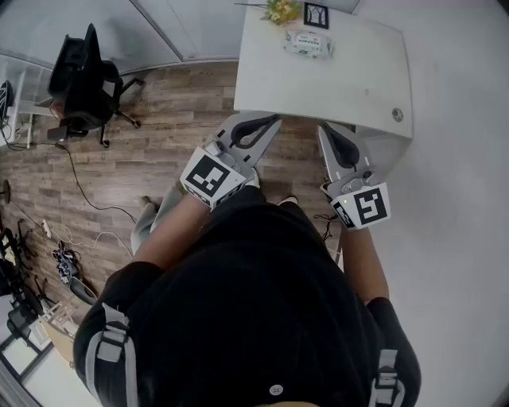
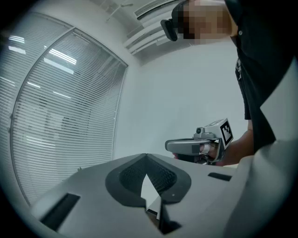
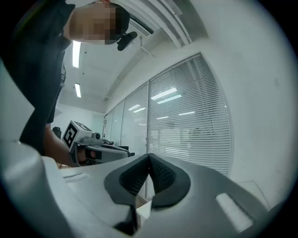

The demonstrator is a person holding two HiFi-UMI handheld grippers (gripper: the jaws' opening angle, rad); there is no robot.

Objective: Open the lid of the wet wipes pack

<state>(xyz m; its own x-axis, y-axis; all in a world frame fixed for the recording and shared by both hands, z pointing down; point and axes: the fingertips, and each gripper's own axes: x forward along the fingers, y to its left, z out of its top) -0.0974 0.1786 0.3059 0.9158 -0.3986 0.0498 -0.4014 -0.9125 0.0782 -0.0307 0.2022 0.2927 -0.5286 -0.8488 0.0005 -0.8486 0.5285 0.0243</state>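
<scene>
The wet wipes pack (image 1: 308, 42), pale green and white, lies flat near the far edge of the white table (image 1: 350, 79). Both grippers are held level in front of the person, short of the table's near edge and well away from the pack. My left gripper (image 1: 273, 120) has its jaws together with nothing between them, and its dark pads (image 2: 160, 179) meet at the tip. My right gripper (image 1: 324, 127) is also shut and empty, pads (image 3: 160, 179) touching. Each gripper view shows the other gripper off to the side, and neither shows the pack.
A bunch of yellow flowers (image 1: 280, 9) and a small black picture frame (image 1: 316, 14) stand behind the pack. A black office chair (image 1: 83, 79) and loose cables (image 1: 87, 199) are on the wood floor at left. Window blinds (image 3: 195, 116) line one wall.
</scene>
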